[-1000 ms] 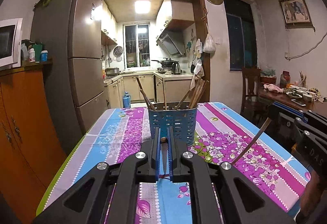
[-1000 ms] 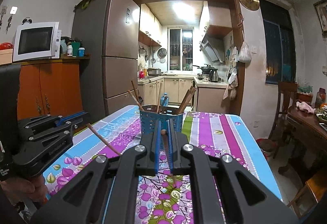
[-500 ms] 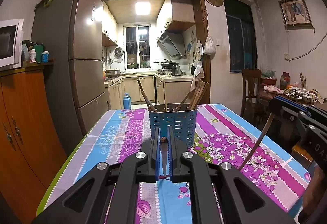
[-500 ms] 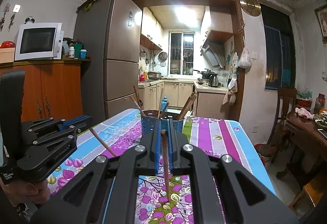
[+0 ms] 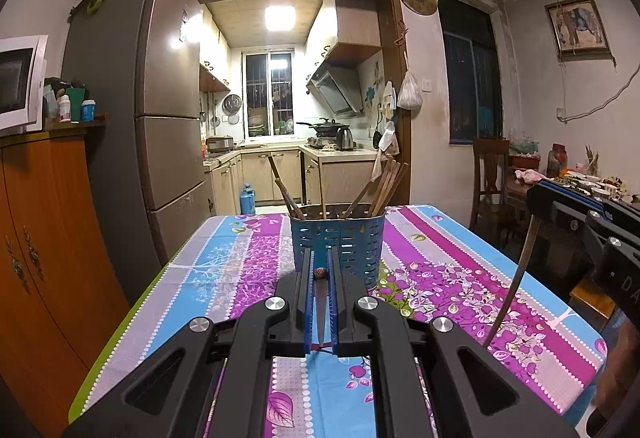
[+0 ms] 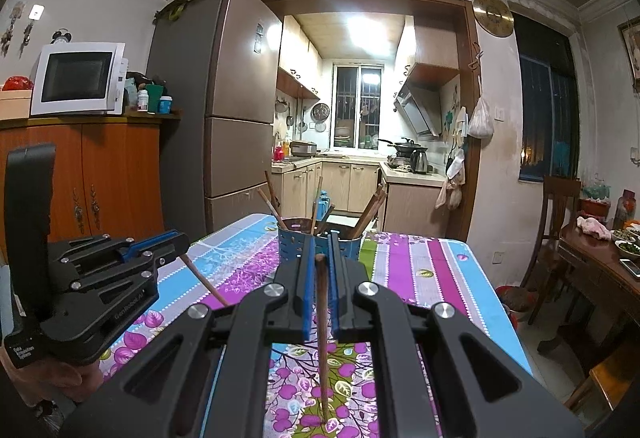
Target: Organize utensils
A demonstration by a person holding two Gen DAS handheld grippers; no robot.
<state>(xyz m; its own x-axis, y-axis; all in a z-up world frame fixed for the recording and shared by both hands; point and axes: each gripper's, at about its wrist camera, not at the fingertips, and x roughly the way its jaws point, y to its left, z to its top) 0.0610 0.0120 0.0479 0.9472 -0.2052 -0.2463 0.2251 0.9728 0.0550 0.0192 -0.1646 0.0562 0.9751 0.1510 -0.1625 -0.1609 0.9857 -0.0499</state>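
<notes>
A blue perforated holder (image 5: 338, 242) stands mid-table with several brown chopsticks leaning in it. My left gripper (image 5: 319, 254) is just short of its near wall, shut on a brown chopstick (image 5: 321, 302) that slants down between the blue pads. The right gripper (image 5: 536, 196) hovers at the table's right side. In the right wrist view that right gripper (image 6: 321, 238) is shut on a chopstick (image 6: 322, 338) hanging steeply down, with the holder (image 6: 288, 244) right behind its fingertips. The left gripper (image 6: 182, 240) shows at the left with its chopstick (image 6: 204, 280) sloping down.
The table wears a striped floral cloth (image 5: 440, 278). A fridge (image 5: 168, 118) and an orange cabinet (image 5: 44, 238) stand to the left. A wooden chair (image 5: 490, 178) and a cluttered side table (image 6: 600, 262) stand to the right. A hand (image 6: 52, 378) grips the left gripper.
The right gripper has risen a little at the table's right side, and its chopstick now hangs steeper. The left gripper has stayed still.
</notes>
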